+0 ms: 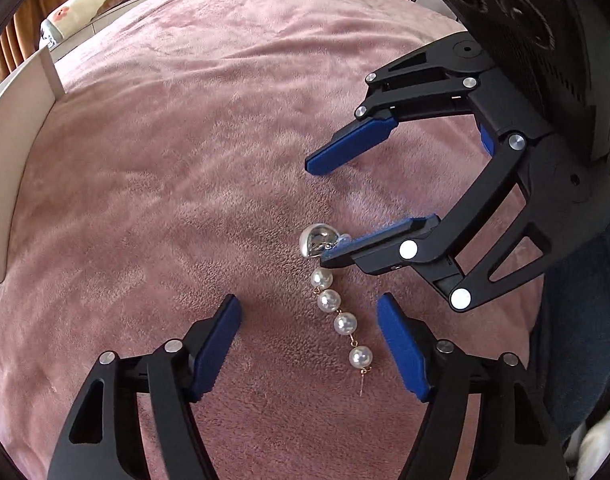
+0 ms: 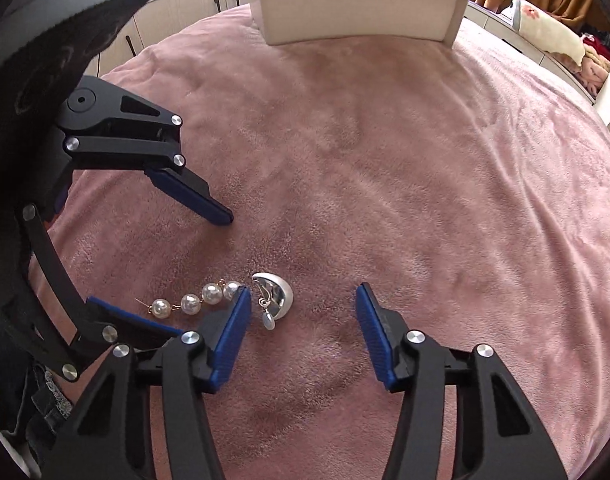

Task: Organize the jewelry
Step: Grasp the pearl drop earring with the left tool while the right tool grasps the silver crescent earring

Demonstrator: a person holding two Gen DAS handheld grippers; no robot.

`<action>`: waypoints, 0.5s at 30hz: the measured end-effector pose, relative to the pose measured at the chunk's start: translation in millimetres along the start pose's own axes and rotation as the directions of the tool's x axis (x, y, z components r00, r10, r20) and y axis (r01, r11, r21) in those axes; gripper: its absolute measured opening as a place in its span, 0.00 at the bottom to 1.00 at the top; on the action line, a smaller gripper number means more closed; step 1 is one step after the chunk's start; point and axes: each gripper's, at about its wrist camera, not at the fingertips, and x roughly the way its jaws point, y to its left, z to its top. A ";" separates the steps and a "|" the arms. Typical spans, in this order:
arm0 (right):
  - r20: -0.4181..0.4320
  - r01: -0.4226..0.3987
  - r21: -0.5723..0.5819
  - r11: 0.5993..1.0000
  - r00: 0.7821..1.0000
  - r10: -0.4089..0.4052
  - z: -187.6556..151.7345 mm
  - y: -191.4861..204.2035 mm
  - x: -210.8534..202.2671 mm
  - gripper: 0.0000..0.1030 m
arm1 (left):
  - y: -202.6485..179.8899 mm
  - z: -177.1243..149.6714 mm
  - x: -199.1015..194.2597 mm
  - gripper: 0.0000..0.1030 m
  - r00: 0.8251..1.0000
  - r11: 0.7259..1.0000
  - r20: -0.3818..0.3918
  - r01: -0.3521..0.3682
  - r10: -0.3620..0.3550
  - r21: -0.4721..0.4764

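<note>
Now the pearl earring, a silver dome with 4 pearls, lies on the pink blanket. Left gripper straddles the pearls, jaws wide; right gripper, jaws wide, touches the dome.

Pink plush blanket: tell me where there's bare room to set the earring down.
Free: the wide stretch of pink plush blanket between the pearl drop earring with silver dome and the white wooden box, and the right side. Crowded: around the earring, where the left gripper and right gripper converge, jaws apart.
</note>
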 end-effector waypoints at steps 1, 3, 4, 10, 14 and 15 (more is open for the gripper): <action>-0.006 -0.001 -0.001 1.000 1.000 0.001 -0.5 0.7 2.7 0.50 | 0.4 -1.3 -0.3 0.66 1.000 1.000 -0.001 -0.005 0.005 0.003; -0.011 -0.002 0.001 1.000 1.000 0.002 -1.1 0.5 6.9 0.49 | 1.1 -4.6 -1.1 0.61 1.000 1.000 -0.002 -0.009 0.009 0.005; -0.012 -0.005 0.008 1.000 1.000 0.005 -1.0 1.0 9.7 0.47 | 2.8 -6.1 -1.9 0.58 1.000 1.000 -0.004 -0.009 0.009 0.003; -0.009 -0.024 0.039 0.999 1.000 0.024 0.9 -3.1 12.0 0.30 | 10.9 -17.9 -9.6 0.43 1.000 1.000 -0.001 -0.011 0.011 -0.003; -0.011 -0.044 0.043 0.998 0.999 0.045 0.7 -2.9 9.9 0.18 | 16.8 -23.1 -14.9 0.24 1.000 1.000 0.001 -0.022 0.022 -0.019; -0.011 -0.046 0.044 0.998 0.999 0.047 0.5 -2.7 9.1 0.18 | 18.8 -25.6 -17.9 0.20 1.000 0.999 -0.001 -0.022 0.022 -0.032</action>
